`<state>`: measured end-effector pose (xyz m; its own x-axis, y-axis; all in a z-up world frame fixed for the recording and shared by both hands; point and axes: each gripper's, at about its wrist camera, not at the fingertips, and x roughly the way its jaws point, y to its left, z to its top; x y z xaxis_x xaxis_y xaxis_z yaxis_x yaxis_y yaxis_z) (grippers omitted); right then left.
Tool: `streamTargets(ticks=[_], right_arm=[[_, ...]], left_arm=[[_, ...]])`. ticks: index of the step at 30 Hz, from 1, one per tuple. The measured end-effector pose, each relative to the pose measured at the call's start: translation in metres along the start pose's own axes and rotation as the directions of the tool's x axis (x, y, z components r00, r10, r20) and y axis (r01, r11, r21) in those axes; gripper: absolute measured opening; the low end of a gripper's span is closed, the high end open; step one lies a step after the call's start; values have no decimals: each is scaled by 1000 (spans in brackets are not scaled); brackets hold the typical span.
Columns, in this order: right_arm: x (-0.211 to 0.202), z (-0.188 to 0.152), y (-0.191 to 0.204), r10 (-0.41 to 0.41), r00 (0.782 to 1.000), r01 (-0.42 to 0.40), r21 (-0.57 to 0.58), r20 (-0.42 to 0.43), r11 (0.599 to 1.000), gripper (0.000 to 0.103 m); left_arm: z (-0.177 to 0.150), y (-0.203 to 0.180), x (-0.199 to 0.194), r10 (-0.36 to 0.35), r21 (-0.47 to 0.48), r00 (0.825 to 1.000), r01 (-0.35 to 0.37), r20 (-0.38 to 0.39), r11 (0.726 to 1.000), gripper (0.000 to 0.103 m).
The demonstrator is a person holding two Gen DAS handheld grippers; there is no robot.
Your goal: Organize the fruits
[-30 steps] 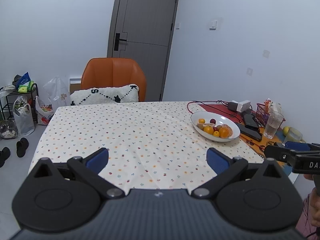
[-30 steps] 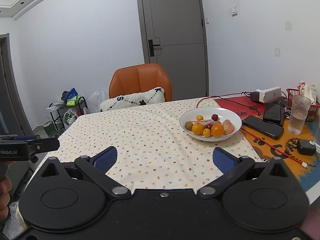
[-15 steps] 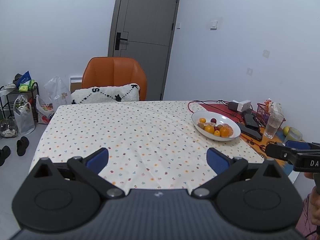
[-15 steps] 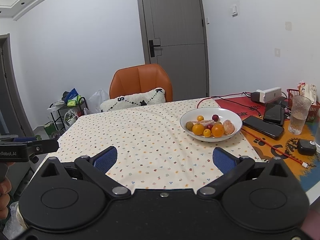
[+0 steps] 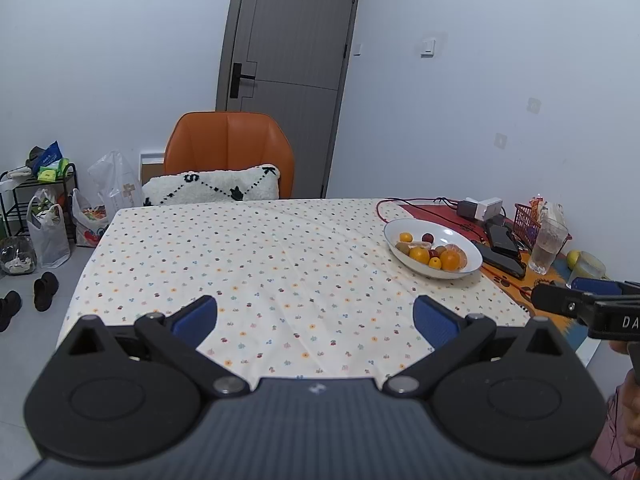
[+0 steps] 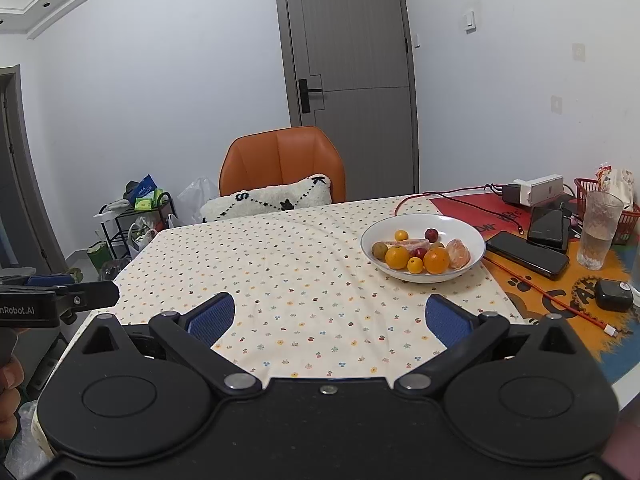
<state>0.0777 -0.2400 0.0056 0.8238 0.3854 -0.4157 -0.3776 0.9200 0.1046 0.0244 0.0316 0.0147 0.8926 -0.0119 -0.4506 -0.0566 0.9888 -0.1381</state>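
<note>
A white bowl (image 5: 468,272) (image 6: 468,232) sits at the right of the table and holds several fruits: oranges (image 6: 436,260), small yellow ones, a red plum (image 6: 431,234), a peeled mandarin (image 6: 458,254) and a kiwi. My left gripper (image 5: 314,316) is open and empty above the table's near edge, left of the bowl. My right gripper (image 6: 330,316) is open and empty, near the front edge, short of the bowl. Each gripper shows at the side of the other's view.
The table wears a flowered cloth (image 6: 280,272). Right of the bowl lie phones (image 6: 526,254), a red cable, a glass of water (image 6: 598,230), a red basket (image 6: 628,220) and a power strip. An orange chair (image 5: 228,152) with a pillow stands behind.
Both grippers have drawn back slightly from the table; the bowl looks a little farther off. Both stay open and empty.
</note>
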Motion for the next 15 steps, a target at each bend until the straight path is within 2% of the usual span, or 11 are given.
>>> streamTargets(ticks=[15], right_arm=[[0, 0, 0, -4, 1000, 4, -1, -3, 1000, 103]], left_arm=[[-5, 2, 2, -1, 4, 1000, 1, -5, 1000, 103]])
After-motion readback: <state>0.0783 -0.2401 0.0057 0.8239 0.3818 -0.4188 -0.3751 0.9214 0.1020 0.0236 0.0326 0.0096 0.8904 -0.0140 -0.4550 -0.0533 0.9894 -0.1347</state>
